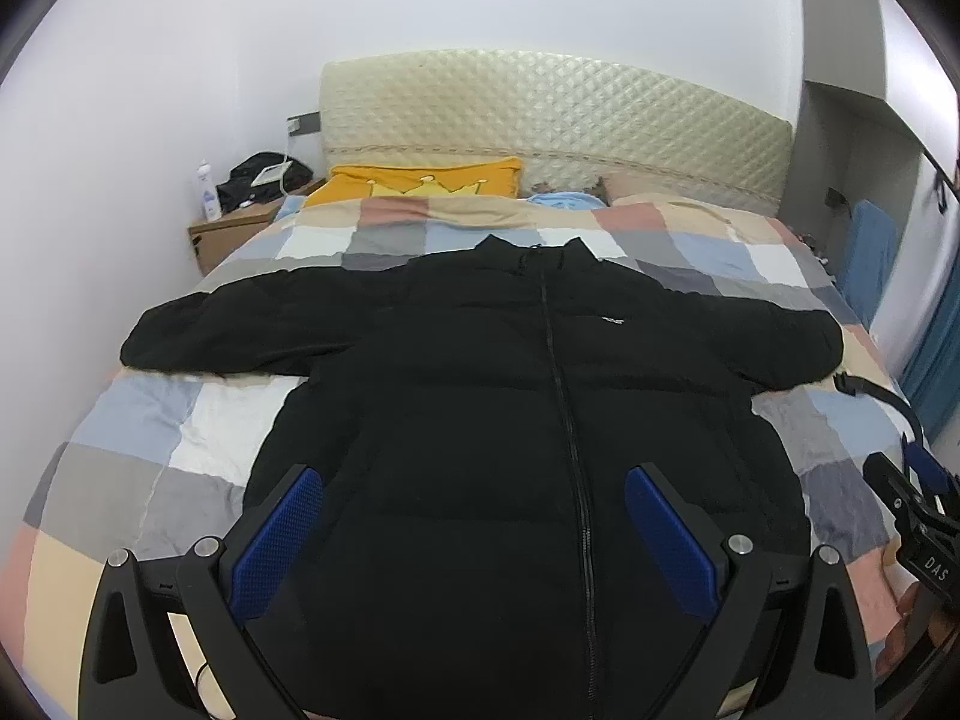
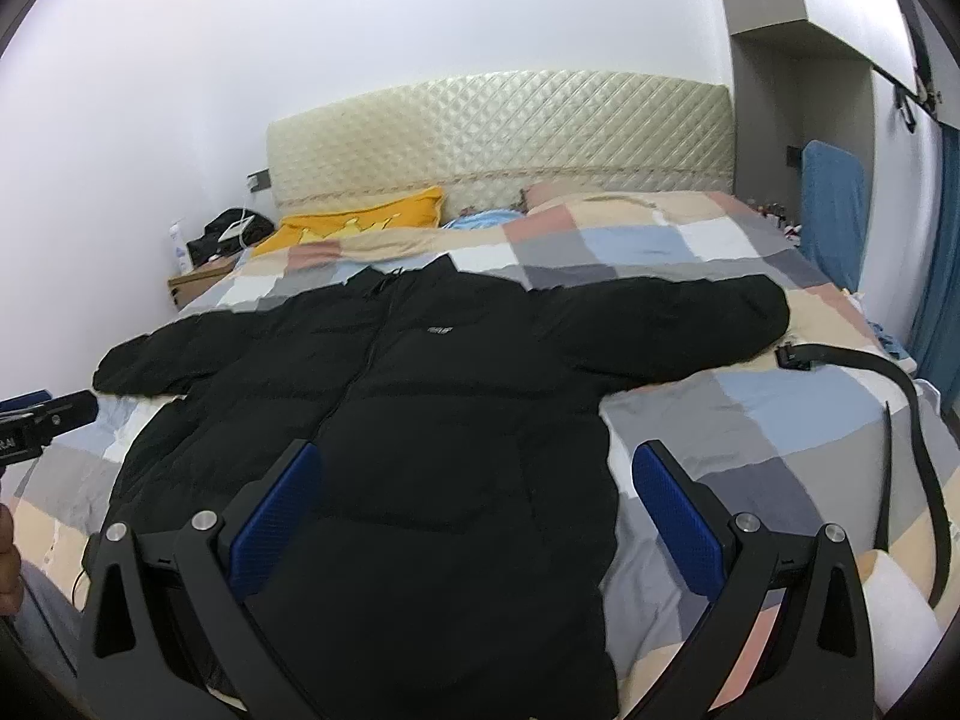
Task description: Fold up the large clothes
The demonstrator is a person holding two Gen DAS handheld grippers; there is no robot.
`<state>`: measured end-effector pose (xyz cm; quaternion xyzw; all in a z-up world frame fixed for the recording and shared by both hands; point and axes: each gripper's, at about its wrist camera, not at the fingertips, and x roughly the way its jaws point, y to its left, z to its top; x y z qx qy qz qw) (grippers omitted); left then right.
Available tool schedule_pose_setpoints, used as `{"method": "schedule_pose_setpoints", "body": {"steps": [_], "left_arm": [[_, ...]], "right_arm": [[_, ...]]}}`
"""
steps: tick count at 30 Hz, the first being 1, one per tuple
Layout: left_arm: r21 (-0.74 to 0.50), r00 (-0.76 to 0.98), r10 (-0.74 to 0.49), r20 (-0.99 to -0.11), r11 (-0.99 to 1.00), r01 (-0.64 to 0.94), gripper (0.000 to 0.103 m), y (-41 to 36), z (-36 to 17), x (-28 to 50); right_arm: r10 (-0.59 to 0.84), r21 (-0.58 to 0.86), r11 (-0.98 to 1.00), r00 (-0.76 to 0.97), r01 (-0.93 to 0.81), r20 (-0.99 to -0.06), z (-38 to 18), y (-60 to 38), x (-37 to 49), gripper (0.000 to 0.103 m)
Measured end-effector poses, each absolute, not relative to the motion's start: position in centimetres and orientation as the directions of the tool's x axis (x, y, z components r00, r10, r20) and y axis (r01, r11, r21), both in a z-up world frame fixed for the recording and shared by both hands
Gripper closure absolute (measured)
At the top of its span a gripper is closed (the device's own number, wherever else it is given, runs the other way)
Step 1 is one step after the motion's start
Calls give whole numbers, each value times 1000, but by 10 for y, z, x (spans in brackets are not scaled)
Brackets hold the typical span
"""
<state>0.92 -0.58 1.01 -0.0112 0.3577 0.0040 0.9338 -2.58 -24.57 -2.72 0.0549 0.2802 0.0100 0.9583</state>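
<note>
Black puffer jacket [image 1: 480,420]: big quilted one, zipped up, lying front-up and flat in the middle of the bed, collar toward the headboard end, both sleeves spread out toward the side edges, hem at the foot edge
Left gripper [image 1: 474,534]: black frame, blue textured pads, released and spread wide, hovering over the jacket's lower half near the foot edge, gripping nothing; the zipper line runs between its fingers
Right gripper [image 2: 474,516]: same build, also wide open and holding nothing, above the jacket's hem on the right side, with its right finger over bare quilt
Checked quilt [image 2: 750,420]: patchwork of blue, grey, white, peach and pink squares, covers the whole bed under the jacket
Black belt [image 2: 924,432]: lies loose along the bed's right edge, buckle just beside the right sleeve cuff
Yellow pillow [image 1: 420,183]: crown print, at the head edge, left side
Cream quilted headboard [image 1: 552,120]: upright behind the pillows
Wooden nightstand [image 1: 234,234]: off the bed's left head corner, with a white bottle and a black bag on it
</note>
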Motion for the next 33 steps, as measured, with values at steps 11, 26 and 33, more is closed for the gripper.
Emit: {"method": "schedule_pose_setpoints", "body": {"steps": [11, 26, 33], "left_arm": [[-79, 785, -71, -615, 996, 28, 1, -4, 62, 38], [-100, 809, -97, -580, 994, 48, 1, 16, 29, 88], [-130, 783, -110, -613, 991, 37, 1, 28, 8, 94]], "right_arm": [[-45, 60, 995, 899, 79, -436, 21, -269, 4, 0], [-172, 139, 959, 895, 248, -412, 23, -389, 133, 0], [-169, 338, 844, 804, 417, -570, -49, -505, 183, 0]]}}
